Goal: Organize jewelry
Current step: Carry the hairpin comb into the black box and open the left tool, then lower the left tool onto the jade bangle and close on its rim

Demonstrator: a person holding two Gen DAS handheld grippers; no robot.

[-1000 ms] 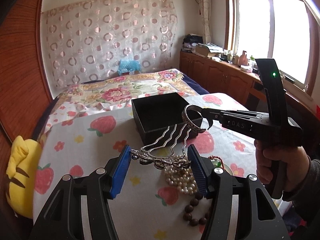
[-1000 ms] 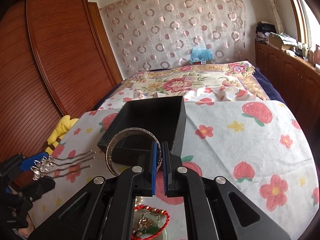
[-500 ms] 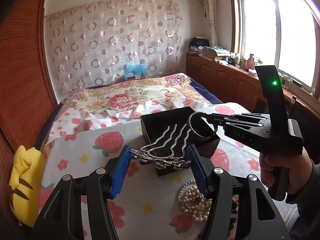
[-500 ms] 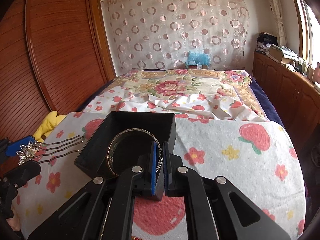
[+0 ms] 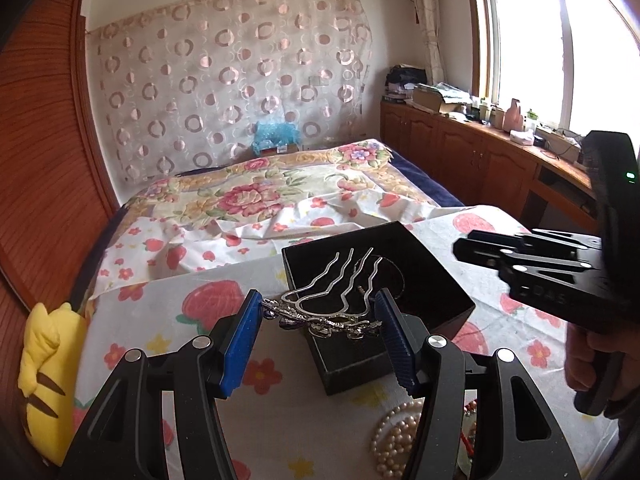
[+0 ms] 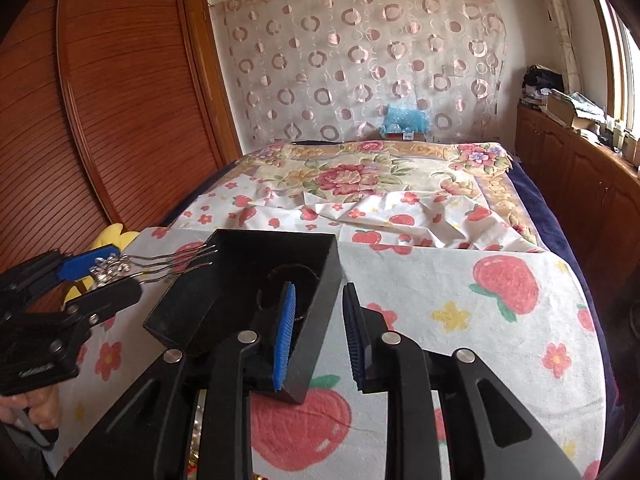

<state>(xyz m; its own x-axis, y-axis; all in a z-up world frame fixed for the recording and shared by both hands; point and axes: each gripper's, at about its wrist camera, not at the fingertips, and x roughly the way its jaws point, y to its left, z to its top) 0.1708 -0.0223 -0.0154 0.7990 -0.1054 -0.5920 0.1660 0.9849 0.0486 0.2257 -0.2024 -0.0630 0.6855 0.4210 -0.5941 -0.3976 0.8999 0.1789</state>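
**Hair comb held over the box, bangle lying inside**

Tongs in your left hand, the left gripper (image 5: 318, 322), are pinching the silver hair comb (image 5: 328, 304) by its jewelled spine, one blue pad at each end. The comb's wavy prongs point forward over the near edge of the black box (image 5: 436, 292). In the right wrist view the same comb (image 6: 132, 266) reaches in from the left, its prong tips at the box's left rim (image 6: 200, 276).

Your right gripper (image 6: 320, 332) stands spread apart and holds nothing. Its left pad (image 6: 285, 336) sits over the inside of the box and its right pad (image 6: 352, 336) outside, so the box's right wall lies between them. Whether either pad touches that wall, you cannot tell.

A dark ring, the bangle (image 6: 290, 274), lies on the box floor; most of it is in shadow.

The box rests on the strawberry-print cloth (image 6: 460, 308). Closer to you, a pearl strand (image 5: 394, 440) lies on the cloth beside the left gripper's right finger. A yellow plush toy (image 5: 44, 376) sits at the cloth's left edge.
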